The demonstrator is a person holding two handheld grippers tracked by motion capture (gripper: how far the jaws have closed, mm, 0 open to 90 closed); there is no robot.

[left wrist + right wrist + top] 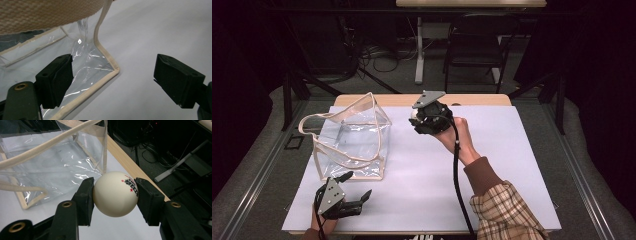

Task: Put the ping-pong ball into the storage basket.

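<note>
The work stood about midway, as far as the pictures allowed a judgement: a ball was already picked up, but it was not yet in the bag (349, 140), which looked empty. Taking the bag as the landmark and going left to right, the left gripper (357, 186) lay low just in front of the bag's near right corner, jaws wide apart and holding nothing; in the left gripper view one jaw sat just over the clear wall beside that taped corner (113, 68), the other well off it over the bare sheet (150, 30). To the right of the bag, raised above the table and level with its far corner, the right gripper (115, 193) was clamped on the ball (115, 194), a white one with printed marks. What remained, I judged, was carrying the ball over the bag's open top and releasing it inside.
</note>
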